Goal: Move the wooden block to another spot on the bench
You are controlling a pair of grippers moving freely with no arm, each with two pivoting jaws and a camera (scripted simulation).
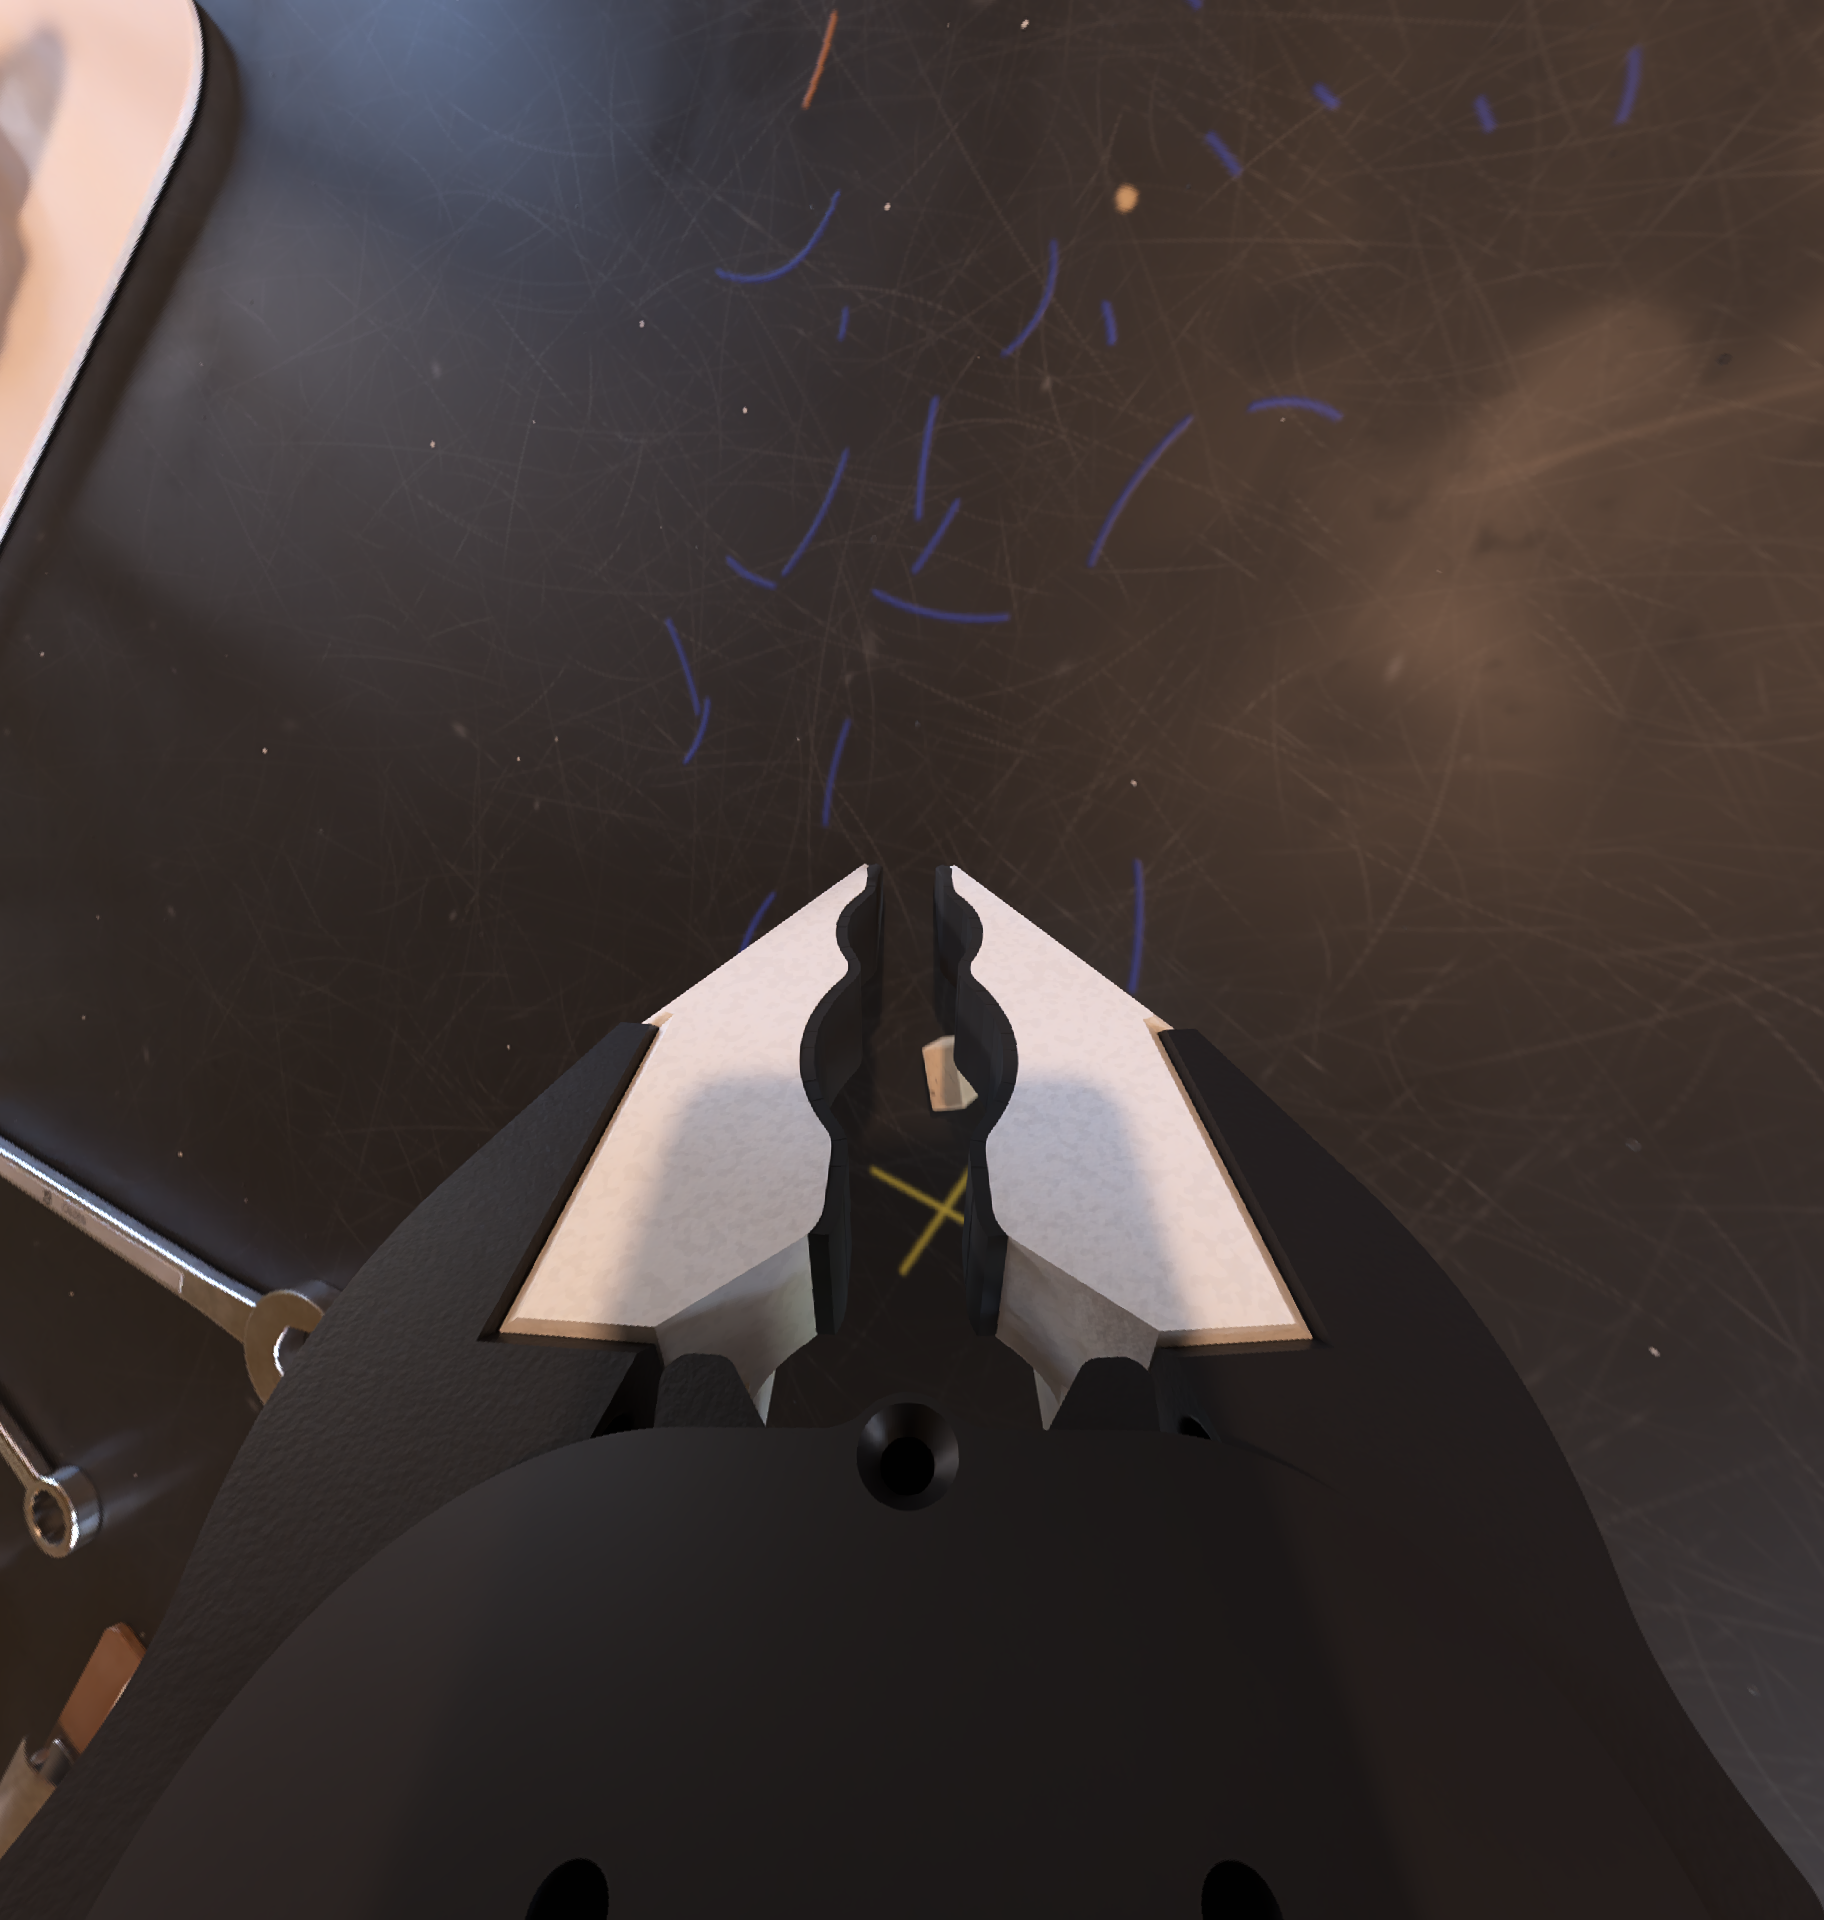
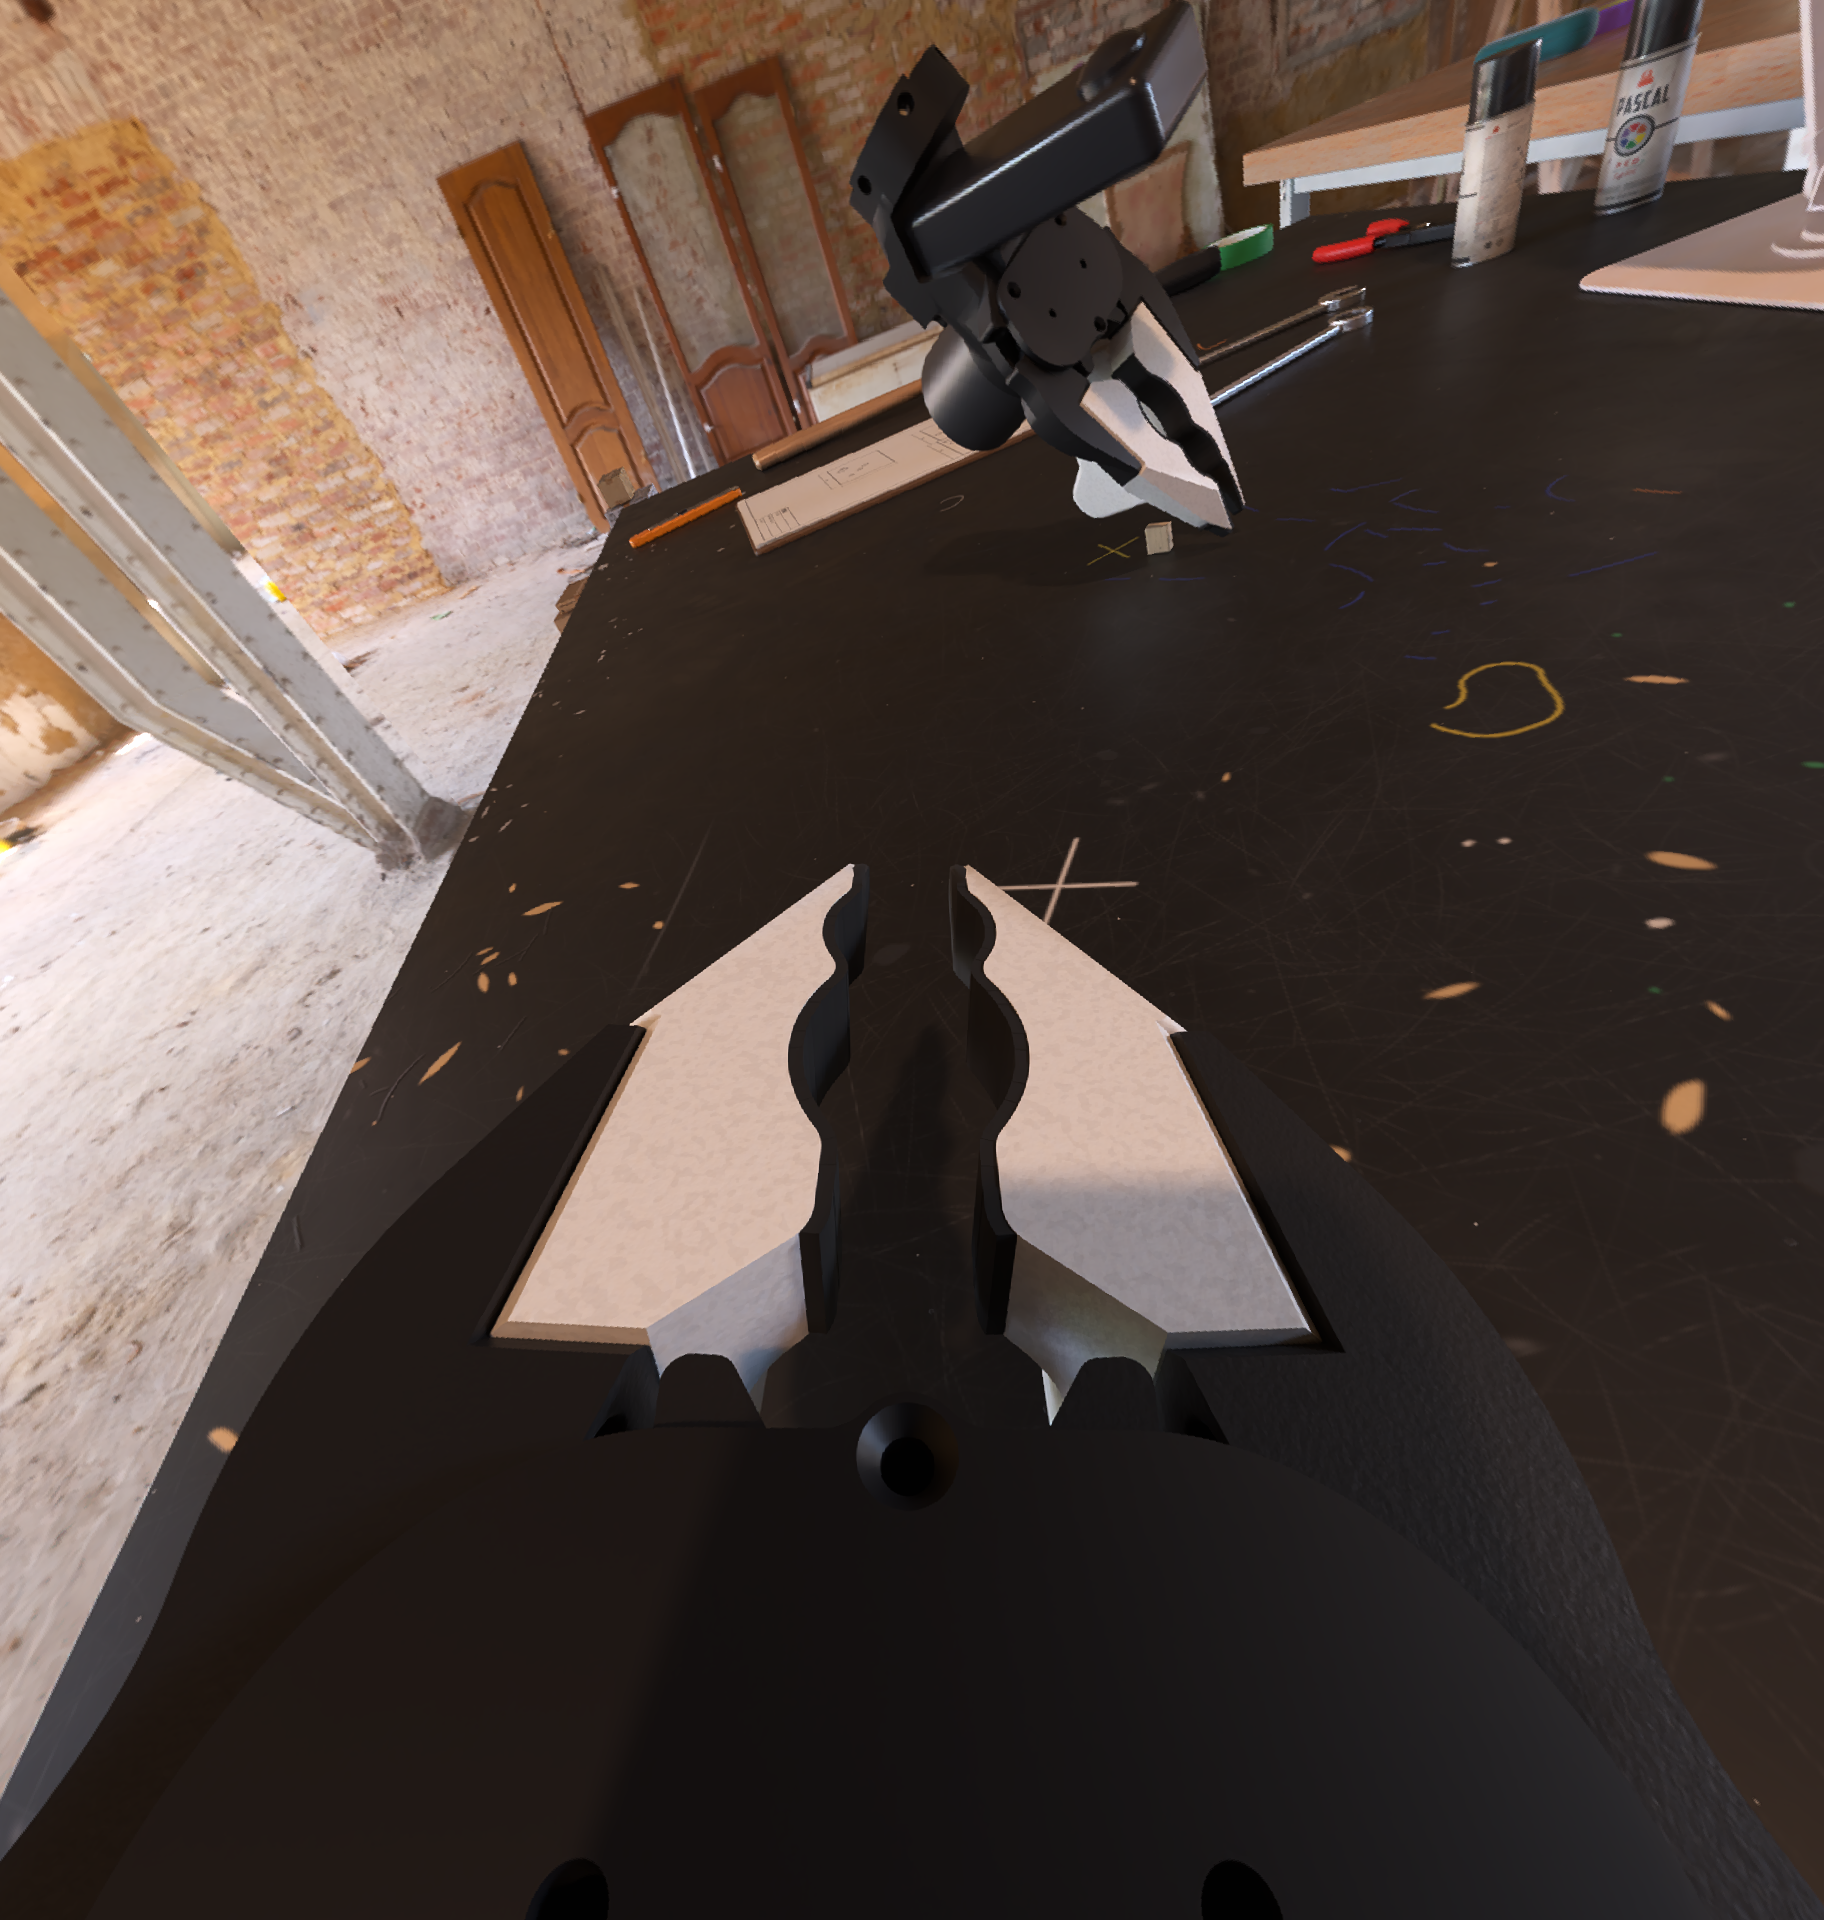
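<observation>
The small pale wooden block (image 1: 944, 1075) lies on the black bench, next to a yellow chalk cross (image 1: 929, 1210). In the left wrist view I see it through the narrow gap between my fingers, below them and close to the right finger. My left gripper (image 1: 908, 883) is slightly open and holds nothing. In the right wrist view the left gripper (image 2: 1225, 514) hovers tilted just above the bench, with the block (image 2: 1157, 537) resting on the surface beside its tips. My right gripper (image 2: 908, 883) is slightly open and empty, low over the near part of the bench.
Wrenches (image 1: 108, 1226) lie at the left, also seen far off (image 2: 1292, 332). A white base (image 2: 1739, 260), two spray cans (image 2: 1495, 156), a red-handled tool (image 2: 1375, 241) and a plank (image 2: 856, 488) with a pencil (image 2: 684, 516) sit at the far side. The bench edge (image 2: 534, 707) drops to the floor.
</observation>
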